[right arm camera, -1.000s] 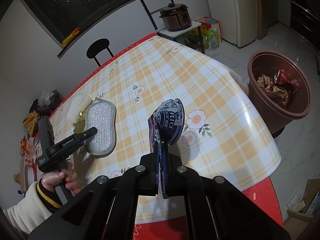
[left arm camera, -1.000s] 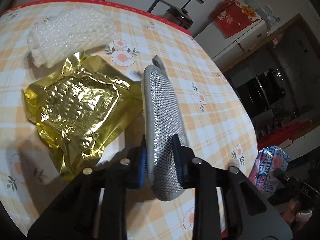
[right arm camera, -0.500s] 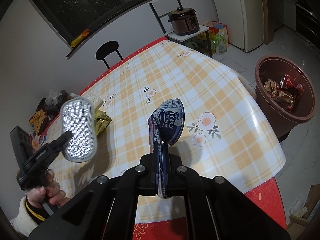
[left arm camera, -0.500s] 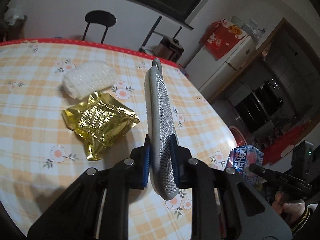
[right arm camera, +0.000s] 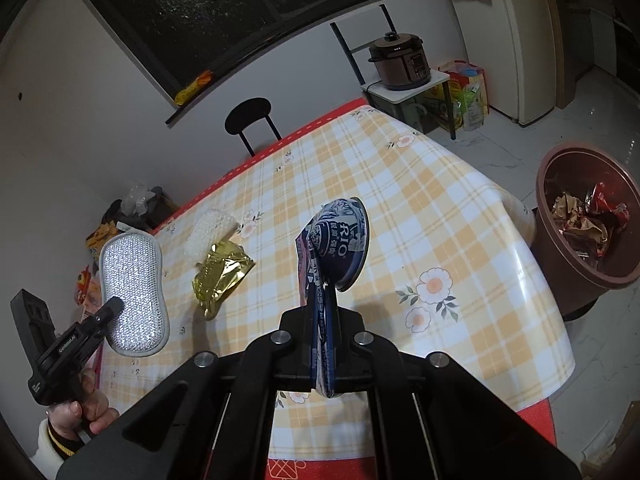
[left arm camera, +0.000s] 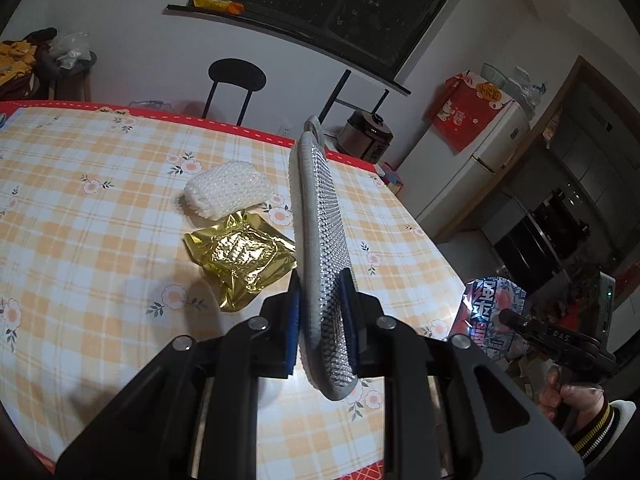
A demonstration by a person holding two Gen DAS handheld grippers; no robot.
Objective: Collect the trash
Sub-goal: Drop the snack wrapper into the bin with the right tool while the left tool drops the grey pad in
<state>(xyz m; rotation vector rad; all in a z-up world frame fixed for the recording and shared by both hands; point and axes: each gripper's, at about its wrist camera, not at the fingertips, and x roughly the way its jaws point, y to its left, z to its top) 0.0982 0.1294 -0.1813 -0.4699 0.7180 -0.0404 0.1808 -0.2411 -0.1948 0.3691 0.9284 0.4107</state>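
Observation:
My left gripper (left arm camera: 322, 316) is shut on a silver mesh scouring pad (left arm camera: 322, 240), held edge-on above the table; in the right wrist view the same scouring pad (right arm camera: 134, 296) shows its flat face at the left. My right gripper (right arm camera: 323, 328) is shut on a crushed blue drink can (right arm camera: 340, 240), lifted over the table; that can (left arm camera: 490, 316) shows at the right of the left wrist view. On the checked tablecloth (left arm camera: 100, 240) lie a gold foil wrapper (left arm camera: 240, 258) and a wad of bubble wrap (left arm camera: 226, 194). Both also show as foil wrapper (right arm camera: 220, 276) and bubble wrap (right arm camera: 210, 232).
A brown bin (right arm camera: 588, 216) holding wrappers stands on the floor right of the table. A black chair (right arm camera: 252, 120) is at the far edge. A rice cooker (right arm camera: 400, 62) sits on a small stand, a white fridge (right arm camera: 524, 40) beyond. A hand (right arm camera: 84, 412) holds the left gripper.
The left gripper has risen and tilted up with the scouring pad, away from the foil wrapper. The right gripper with the can has lifted slightly.

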